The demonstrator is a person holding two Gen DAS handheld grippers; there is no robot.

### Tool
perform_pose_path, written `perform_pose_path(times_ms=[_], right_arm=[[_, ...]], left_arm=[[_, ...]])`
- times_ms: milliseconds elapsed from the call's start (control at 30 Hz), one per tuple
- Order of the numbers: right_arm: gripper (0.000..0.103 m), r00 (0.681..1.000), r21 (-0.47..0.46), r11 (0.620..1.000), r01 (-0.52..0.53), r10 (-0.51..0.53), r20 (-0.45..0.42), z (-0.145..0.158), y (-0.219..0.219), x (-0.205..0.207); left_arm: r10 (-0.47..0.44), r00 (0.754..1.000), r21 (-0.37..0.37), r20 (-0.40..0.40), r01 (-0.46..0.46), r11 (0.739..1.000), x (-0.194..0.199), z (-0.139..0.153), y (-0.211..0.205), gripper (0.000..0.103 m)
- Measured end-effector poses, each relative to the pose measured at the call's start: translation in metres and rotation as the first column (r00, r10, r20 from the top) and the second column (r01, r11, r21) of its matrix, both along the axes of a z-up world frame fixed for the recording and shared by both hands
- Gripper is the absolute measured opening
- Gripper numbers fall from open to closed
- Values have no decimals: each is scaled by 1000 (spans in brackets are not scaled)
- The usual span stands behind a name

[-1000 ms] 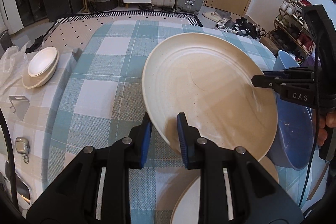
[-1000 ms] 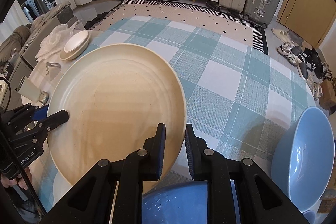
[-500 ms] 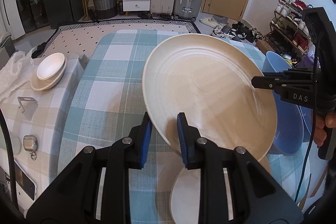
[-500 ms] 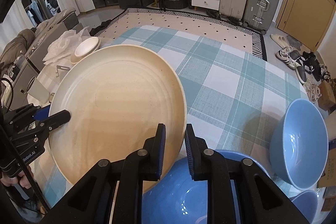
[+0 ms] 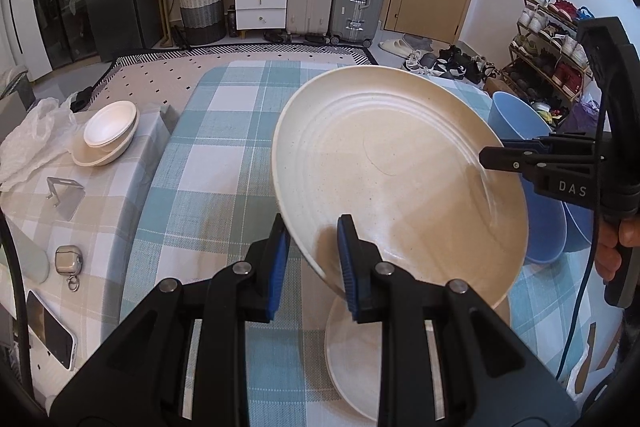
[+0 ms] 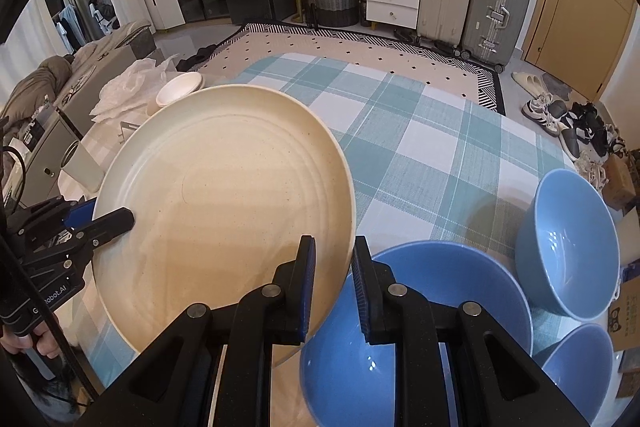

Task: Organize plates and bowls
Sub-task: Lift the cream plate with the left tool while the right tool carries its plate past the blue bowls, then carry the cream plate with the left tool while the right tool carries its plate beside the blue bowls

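A large cream plate (image 5: 396, 179) (image 6: 224, 203) hangs in the air above the checked tablecloth (image 5: 216, 187), tilted. My left gripper (image 5: 312, 251) is shut on its near left rim, and my right gripper (image 6: 334, 279) is shut on the opposite rim. Each gripper shows in the other's view, the right gripper (image 5: 486, 161) at the plate's right and the left gripper (image 6: 128, 217) at its left. Under the lifted plate lies another cream plate (image 5: 352, 351). Three blue bowls stand to the right: a large one (image 6: 416, 331), a second (image 6: 568, 247) and a third (image 6: 580, 363).
A stack of white bowls on a cream dish (image 5: 106, 133) sits at the far left on a beige cloth, beside crumpled plastic (image 5: 36, 143). An earbud case (image 5: 69, 261), a phone (image 5: 52, 335) and a metal stand (image 5: 64, 193) lie there too. Suitcases, drawers and shoes fill the floor behind.
Both grippers have carried the cream plate upward and back, away from the table. More of the plate beneath and of the blue bowls has come into view.
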State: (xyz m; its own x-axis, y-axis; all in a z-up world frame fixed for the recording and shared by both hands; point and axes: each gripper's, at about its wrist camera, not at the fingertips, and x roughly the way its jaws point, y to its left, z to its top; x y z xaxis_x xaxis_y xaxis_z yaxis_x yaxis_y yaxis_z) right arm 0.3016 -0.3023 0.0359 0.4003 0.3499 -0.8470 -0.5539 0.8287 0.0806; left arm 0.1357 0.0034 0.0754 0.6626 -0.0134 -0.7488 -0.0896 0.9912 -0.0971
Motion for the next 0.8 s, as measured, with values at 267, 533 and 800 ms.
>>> perform_pose_path(times_ms=[267,533,800], right_arm=[[19,1000,8,1000,0,0,17,0,-8,-33],[19,999,7,1000,8,-8,32,0,-15,-64],[19,999,6,1000,6,-6,43,0,-19,-86]], left_arm=[[-5,1000,15,15,5,1000,-37,2,-11,21],[-17,999,22,30,16,1000,-71,3,-23,21],[-26,999,27,40,25,999,-98,1,-28,21]])
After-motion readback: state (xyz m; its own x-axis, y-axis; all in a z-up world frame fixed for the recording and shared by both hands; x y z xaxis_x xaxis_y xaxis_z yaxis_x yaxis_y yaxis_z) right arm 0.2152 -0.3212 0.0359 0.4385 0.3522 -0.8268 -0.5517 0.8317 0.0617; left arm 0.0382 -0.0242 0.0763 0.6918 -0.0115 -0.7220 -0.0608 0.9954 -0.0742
